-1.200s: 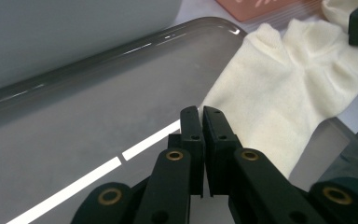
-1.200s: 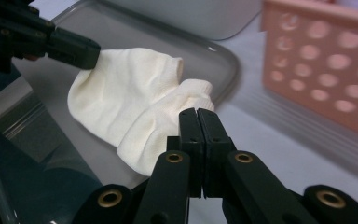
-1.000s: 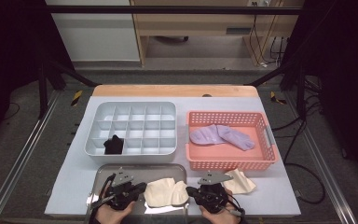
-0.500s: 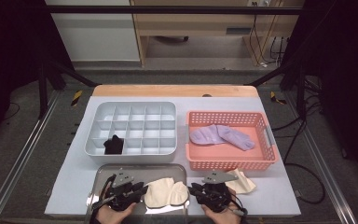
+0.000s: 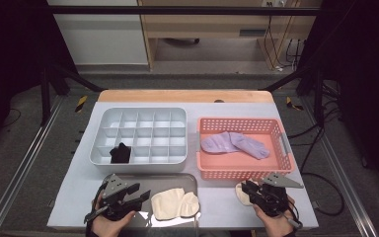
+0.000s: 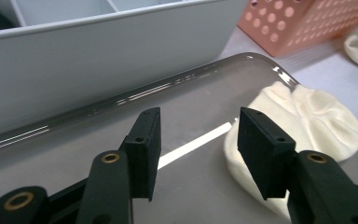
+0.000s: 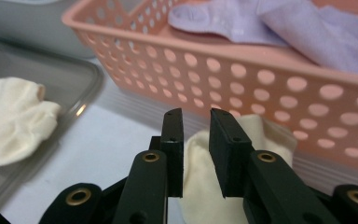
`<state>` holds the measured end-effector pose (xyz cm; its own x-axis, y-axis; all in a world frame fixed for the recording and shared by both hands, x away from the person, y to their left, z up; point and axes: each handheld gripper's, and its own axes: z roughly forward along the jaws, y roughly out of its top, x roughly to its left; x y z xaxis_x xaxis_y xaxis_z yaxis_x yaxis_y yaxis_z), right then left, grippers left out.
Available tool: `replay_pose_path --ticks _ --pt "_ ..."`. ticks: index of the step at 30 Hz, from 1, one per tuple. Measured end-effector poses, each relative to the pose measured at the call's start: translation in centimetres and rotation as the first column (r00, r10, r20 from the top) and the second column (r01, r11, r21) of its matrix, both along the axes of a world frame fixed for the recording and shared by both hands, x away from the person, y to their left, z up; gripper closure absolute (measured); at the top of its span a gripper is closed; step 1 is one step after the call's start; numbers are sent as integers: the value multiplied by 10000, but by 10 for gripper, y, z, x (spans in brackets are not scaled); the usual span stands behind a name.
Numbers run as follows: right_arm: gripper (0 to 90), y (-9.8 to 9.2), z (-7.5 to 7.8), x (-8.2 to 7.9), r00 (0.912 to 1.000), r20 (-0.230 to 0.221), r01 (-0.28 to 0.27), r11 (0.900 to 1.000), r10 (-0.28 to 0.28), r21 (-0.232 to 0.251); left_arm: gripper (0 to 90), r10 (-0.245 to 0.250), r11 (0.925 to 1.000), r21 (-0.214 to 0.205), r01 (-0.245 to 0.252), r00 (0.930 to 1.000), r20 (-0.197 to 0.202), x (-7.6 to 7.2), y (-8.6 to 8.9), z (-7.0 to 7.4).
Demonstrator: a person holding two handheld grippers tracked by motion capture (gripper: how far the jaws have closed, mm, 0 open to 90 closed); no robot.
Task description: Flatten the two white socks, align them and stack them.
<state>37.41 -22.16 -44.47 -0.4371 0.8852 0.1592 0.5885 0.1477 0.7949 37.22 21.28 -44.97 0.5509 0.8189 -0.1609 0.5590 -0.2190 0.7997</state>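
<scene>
My left hand-held gripper point(image 6: 196, 140) has just opened wide over the tray point(image 6: 121, 112) (nothing between), my right hand-held gripper point(image 7: 196, 140) stands narrowly parted above the cream sock point(image 7: 205, 186) at the surface's near edge.

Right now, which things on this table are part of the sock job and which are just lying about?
In the job: cream sock on metal tray; second cream sock; left gripper; right gripper.
Lying about: divided grey box; pink basket; purple socks.
</scene>
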Motion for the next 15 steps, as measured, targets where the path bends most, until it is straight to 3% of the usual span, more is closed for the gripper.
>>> replay_pose_path --ticks 3,6,8,10,15 --pt "756 3 -5 2 9997 -227 -70 9998 66 -163 475 165 9999 1 -165 9999 -24 1 3 -1" --pt "716 12 -17 6 9980 -619 -192 9953 134 -952 473 372 9993 29 -372 9993 -37 3 9 -3" --pt "716 16 -25 9 9955 -930 -277 9928 169 -1162 469 434 9991 -7 -434 9990 -65 4 11 -4" --pt "752 19 -28 10 9933 -1120 -423 9898 271 -1358 464 446 9990 -5 -446 9990 -67 4 11 -4" --pt "877 27 -28 10 9933 -1097 -568 9796 359 -1929 459 483 9988 -23 -484 9987 -164 6 12 -5"
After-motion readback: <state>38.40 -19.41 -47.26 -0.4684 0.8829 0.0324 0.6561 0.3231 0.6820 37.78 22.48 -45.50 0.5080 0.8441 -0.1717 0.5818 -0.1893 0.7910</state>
